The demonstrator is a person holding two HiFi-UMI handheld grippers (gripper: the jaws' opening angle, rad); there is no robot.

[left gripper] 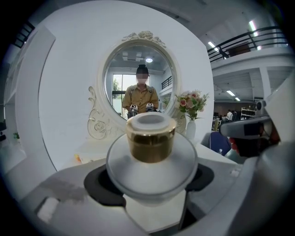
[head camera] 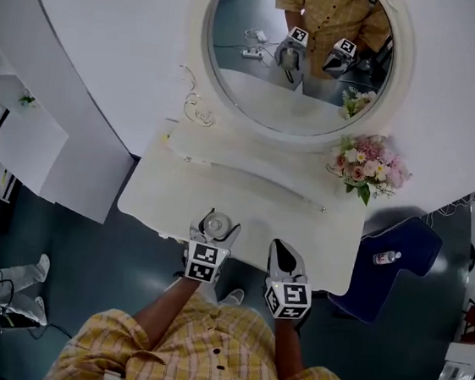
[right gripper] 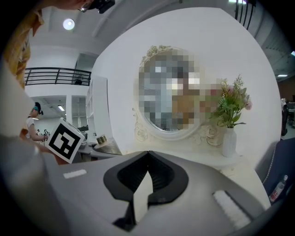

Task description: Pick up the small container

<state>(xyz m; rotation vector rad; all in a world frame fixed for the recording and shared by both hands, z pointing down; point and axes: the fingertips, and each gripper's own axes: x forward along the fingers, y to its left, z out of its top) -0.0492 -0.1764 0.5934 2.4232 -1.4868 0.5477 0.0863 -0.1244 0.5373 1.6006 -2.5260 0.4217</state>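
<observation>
The small container (left gripper: 151,152), a frosted round jar with a gold cap, sits between the jaws of my left gripper (left gripper: 150,184), which is shut on its wide body. In the head view the small container (head camera: 216,223) is over the front edge of the cream vanity table (head camera: 245,196), held by the left gripper (head camera: 213,231). My right gripper (head camera: 280,254) hovers to its right at the same edge. Its jaws (right gripper: 146,177) are shut with nothing between them. The jar's gold cap (right gripper: 101,138) shows at the left of the right gripper view.
A round mirror (head camera: 300,56) in an ornate frame stands at the back of the table. A vase of pink flowers (head camera: 366,165) is at the back right. A blue chair (head camera: 401,250) holding a small bottle (head camera: 386,258) is to the right, and a white cabinet (head camera: 22,139) to the left.
</observation>
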